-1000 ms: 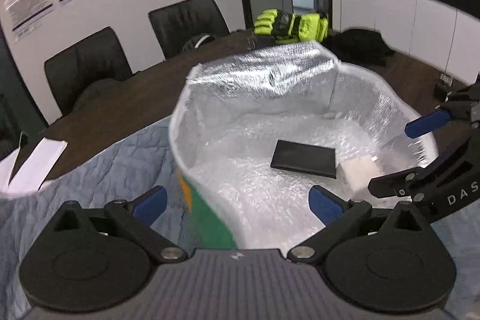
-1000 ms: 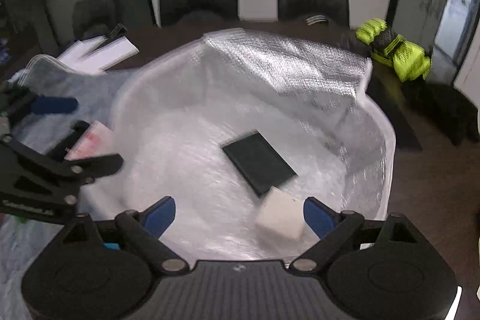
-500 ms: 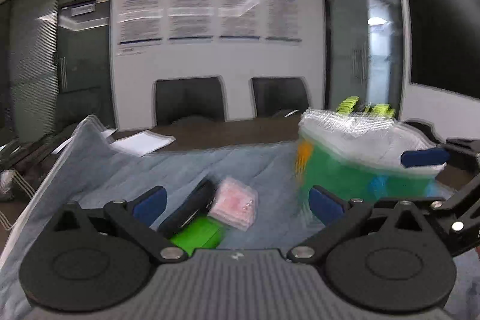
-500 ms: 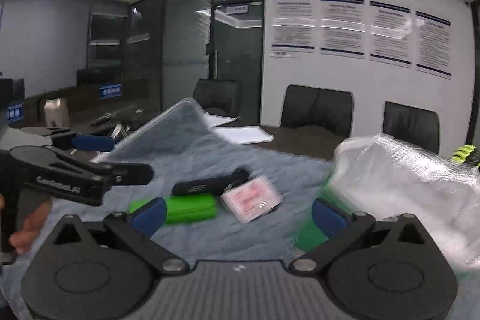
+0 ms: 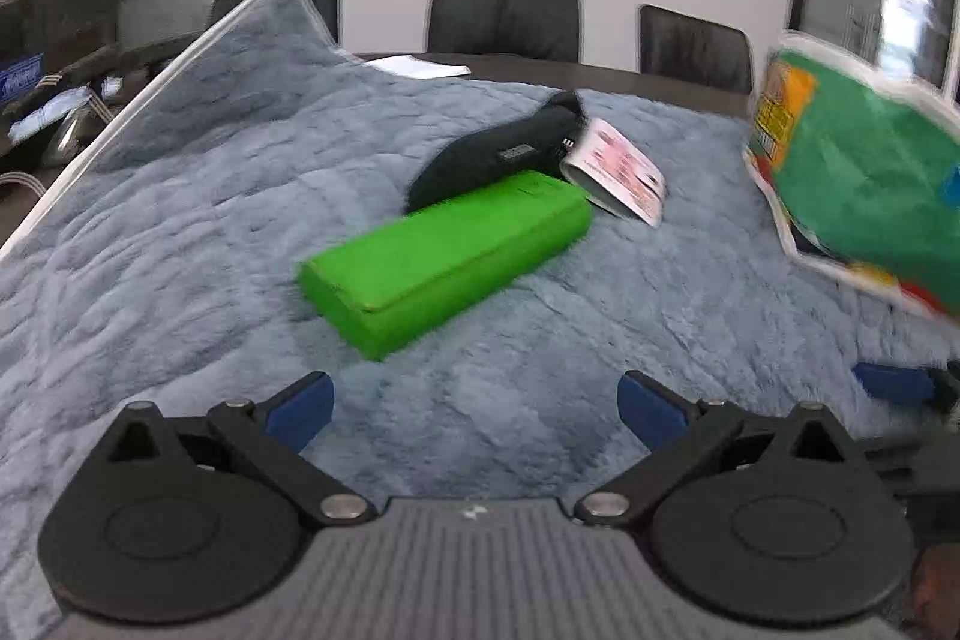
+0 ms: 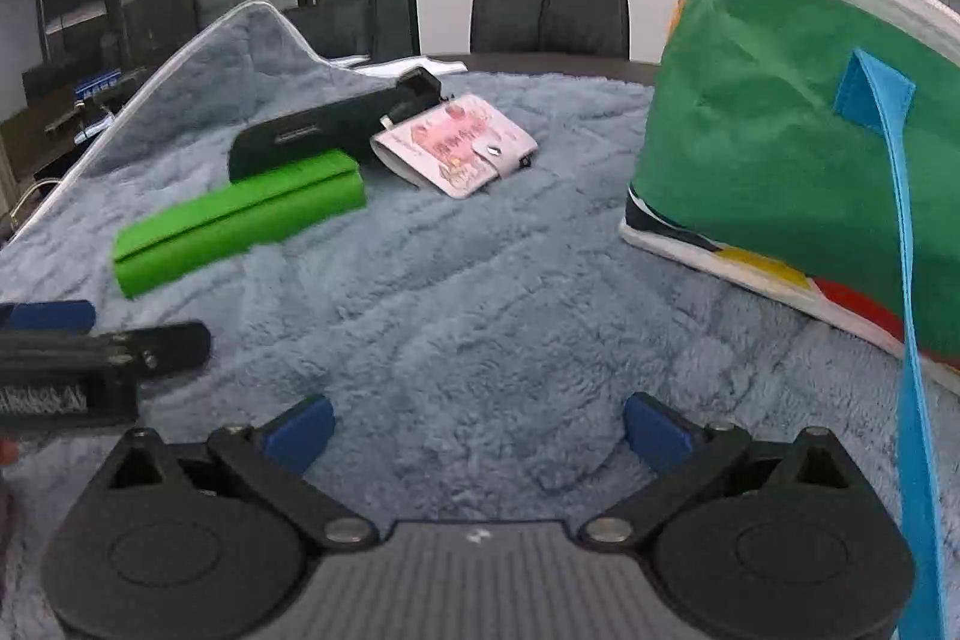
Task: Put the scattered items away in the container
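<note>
Beside the green bag (image 6: pixel 780 148), on the blue-grey blanket (image 6: pixel 480 316) over the desk, three items wait outside: green case (image 5: pixel 444 244), nearest; black case (image 5: pixel 504 154) behind it, touching; pink card wallet (image 6: pixel 462 142) between black case and bag. Judged progress: part-way, bag contents unseen. Left tool (image 5: pixel 474 406) and right tool (image 6: pixel 477 427): jaws wide, nothing between. Writing: small label on black case, bag print, wall posters, all illegible; side of left tool, lettering blurred.
</note>
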`<state>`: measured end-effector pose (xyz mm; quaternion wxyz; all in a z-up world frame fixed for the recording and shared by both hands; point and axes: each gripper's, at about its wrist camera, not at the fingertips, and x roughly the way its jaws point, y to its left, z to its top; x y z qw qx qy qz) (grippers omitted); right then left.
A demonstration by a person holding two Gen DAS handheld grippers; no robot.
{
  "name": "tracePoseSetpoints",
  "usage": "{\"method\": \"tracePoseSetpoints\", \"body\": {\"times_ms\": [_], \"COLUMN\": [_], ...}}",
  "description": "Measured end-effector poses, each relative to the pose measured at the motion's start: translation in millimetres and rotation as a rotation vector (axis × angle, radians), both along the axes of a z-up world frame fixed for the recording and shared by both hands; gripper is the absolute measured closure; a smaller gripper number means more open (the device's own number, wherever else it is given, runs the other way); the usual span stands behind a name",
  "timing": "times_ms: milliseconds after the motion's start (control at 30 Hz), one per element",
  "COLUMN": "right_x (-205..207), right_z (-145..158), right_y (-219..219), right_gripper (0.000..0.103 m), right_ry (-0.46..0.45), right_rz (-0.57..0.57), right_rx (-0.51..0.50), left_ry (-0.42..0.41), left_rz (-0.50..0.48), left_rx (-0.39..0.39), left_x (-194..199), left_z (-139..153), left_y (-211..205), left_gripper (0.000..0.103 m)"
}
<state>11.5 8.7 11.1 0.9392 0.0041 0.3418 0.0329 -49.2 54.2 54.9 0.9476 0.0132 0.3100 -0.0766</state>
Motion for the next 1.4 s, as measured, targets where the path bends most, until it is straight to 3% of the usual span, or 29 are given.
{"method": "tracePoseSetpoints", "body": {"times_ms": [33,133,300,500,1400], "right_x": [-0.8,-8.6,-7.2,-7.7,-8.2], "right_z": [-0.4,-2.6,-3.3,-5.3,-5.4], "right_y": [4.0,9.2,-10.4,-4.8,-2.7], "right_gripper": [0.000,0.000,0.000,0.000,0.000], "right_ry": [-0.004,-0.030,-0.008,-0.008,-0.007], "right_rz": [0.005,0.001,-0.027,-0.036,-0.034], "right_rx": [-0.026,-0.071,0.038,0.004,-0.018], "left_ry": [-0.022,0.036,0.001,0.015,0.040], "left_rz": [0.008,0.046,0.036,0.013,0.018], "left_rx": [-0.002,-0.003,0.077,0.108,0.087], "left_x": [-8.0,-3.2,-8.0,-8.3,-5.6], "left_z": [-4.9,-12.0,-13.6,-14.5,-15.7], "left_y": [-0.8,7.5,-1.2,-5.5,-2.0], "left_gripper": [0.000,0.000,0.000,0.000,0.000]}}
